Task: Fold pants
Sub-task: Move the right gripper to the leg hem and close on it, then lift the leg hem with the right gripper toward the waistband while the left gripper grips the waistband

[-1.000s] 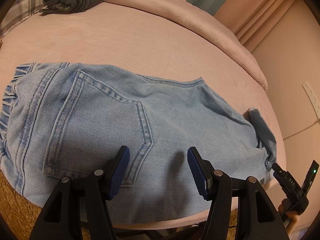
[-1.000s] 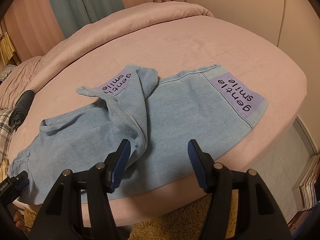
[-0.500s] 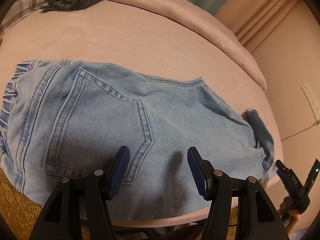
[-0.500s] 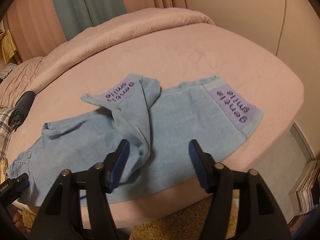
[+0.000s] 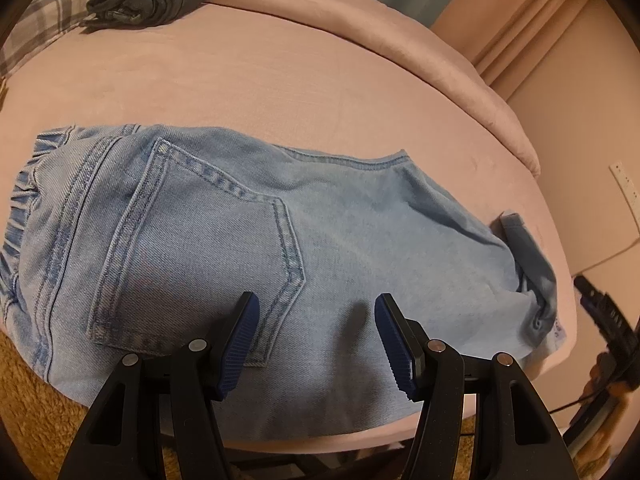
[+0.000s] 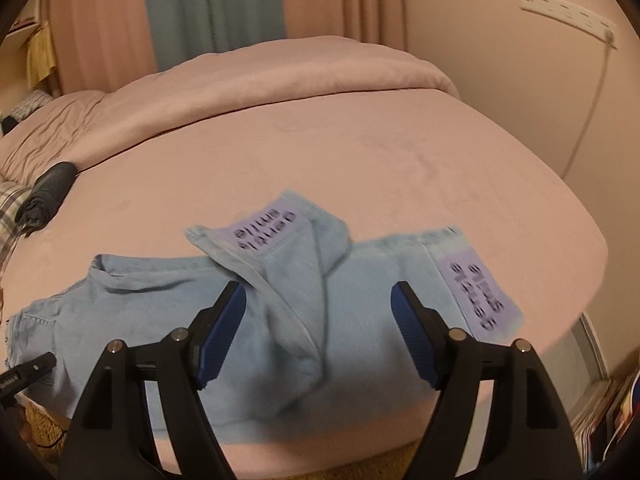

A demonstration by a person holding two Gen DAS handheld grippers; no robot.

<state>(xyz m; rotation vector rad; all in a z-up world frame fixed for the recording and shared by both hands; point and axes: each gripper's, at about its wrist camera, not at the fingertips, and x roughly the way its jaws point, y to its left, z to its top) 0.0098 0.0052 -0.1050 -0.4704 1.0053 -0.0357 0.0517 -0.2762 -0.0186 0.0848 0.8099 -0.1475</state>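
the light blue jeans lay flat along the near edge of the pink bed, back pocket up, one leg flopped back over the other. the left gripper hung over the seat, jaws apart and empty. the right gripper was opening above the crumpled leg, gripping nothing.

Dim, warm pinkish light; strong fisheye bending with dark corners; the right wrist view is motion-blurred, shadows soft.

Left hand-held gripper agape, empty; right hand-held gripper opening, empty
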